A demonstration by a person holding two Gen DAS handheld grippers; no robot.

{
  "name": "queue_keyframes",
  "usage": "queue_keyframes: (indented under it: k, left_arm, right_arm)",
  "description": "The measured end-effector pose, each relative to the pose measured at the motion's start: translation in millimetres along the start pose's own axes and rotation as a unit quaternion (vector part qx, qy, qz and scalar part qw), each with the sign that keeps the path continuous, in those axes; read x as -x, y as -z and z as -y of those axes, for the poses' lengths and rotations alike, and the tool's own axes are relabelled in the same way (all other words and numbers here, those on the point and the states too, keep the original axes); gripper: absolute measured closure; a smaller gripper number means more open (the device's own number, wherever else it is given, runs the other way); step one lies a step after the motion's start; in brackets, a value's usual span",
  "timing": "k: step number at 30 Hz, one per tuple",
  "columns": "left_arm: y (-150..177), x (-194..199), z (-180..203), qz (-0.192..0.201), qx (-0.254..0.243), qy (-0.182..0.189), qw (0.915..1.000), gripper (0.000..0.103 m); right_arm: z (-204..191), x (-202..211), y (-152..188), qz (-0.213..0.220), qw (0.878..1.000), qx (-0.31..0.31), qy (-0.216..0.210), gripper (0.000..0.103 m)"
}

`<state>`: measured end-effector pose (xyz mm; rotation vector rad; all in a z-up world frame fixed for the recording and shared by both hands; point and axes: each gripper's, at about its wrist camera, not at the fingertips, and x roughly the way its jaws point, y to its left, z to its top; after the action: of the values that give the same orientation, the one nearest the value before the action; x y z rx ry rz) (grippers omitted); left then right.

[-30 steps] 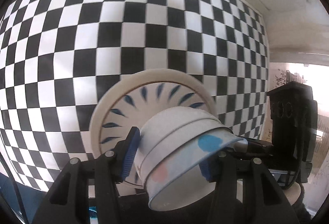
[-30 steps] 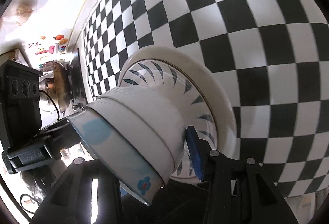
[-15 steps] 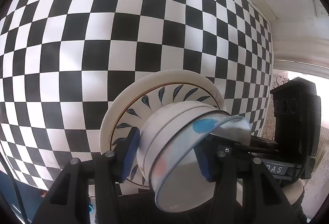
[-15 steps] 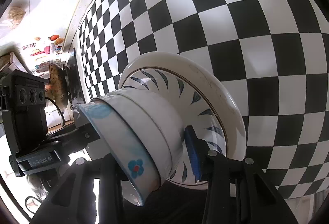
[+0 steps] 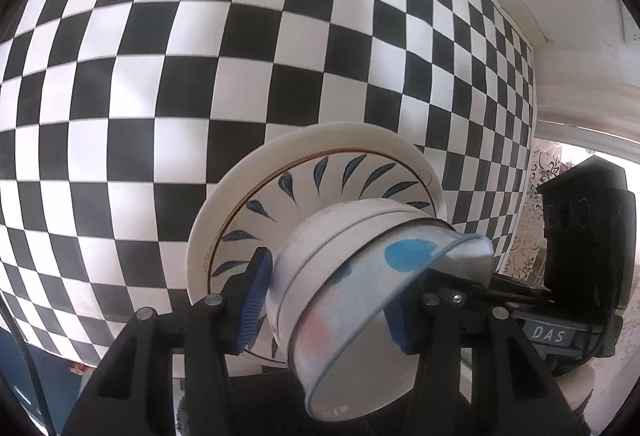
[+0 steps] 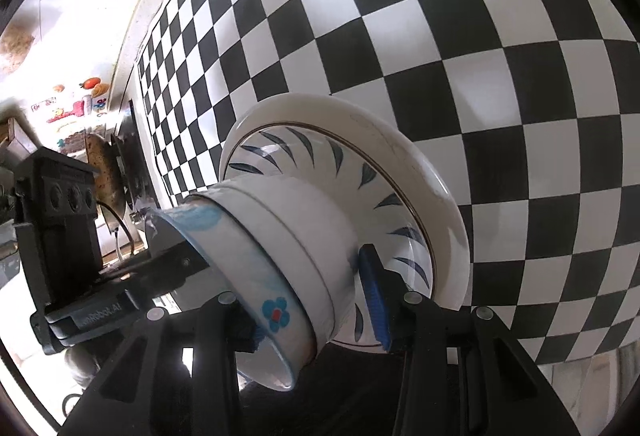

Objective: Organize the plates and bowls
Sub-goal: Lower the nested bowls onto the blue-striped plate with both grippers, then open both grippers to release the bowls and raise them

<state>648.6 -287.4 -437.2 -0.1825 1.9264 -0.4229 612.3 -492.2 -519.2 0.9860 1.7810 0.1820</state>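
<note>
Both my tools grip one stack — left tool (image 5: pixel 326 300) and right tool (image 6: pixel 316 304) each clenched across the nested bowls (image 5: pixel 352 276), which sit on the plate (image 5: pixel 256 192) at twelve o'clock, tilted over the checkered surface (image 5: pixel 160 56).

Checkered cloth (image 5: pixel 168 84) below; fridge magnets (image 6: pixel 76 104) far off.
</note>
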Motion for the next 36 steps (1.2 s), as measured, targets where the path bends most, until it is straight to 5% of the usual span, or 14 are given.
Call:
queue_keyframes:
  k: [15,27,31,33,36]
  left_arm:
    - [15,7,-3,0.018,0.016,-0.003,0.9997,0.055]
    - [46,42,20,0.115,-0.011,-0.126,0.9854,0.053]
    - [59,53,24,0.144,-0.006,-0.147,0.9785,0.053]
    - [67,60,27,0.162,-0.006,-0.156,0.9744,0.052]
    - [78,68,35,0.184,-0.013,-0.173,0.9674,0.052]
  right_arm:
    - [-8,6,3,0.004,1.0,0.01,0.013,0.06]
    - [-44,36,42,0.061,0.984,0.098,0.136,0.059]
    - [-55,54,60,0.095,0.974,0.121,0.163,0.039]
    - [-60,67,68,0.114,0.969,0.136,0.171,0.017]
    - [-70,86,81,0.147,0.958,0.154,0.192,0.009]
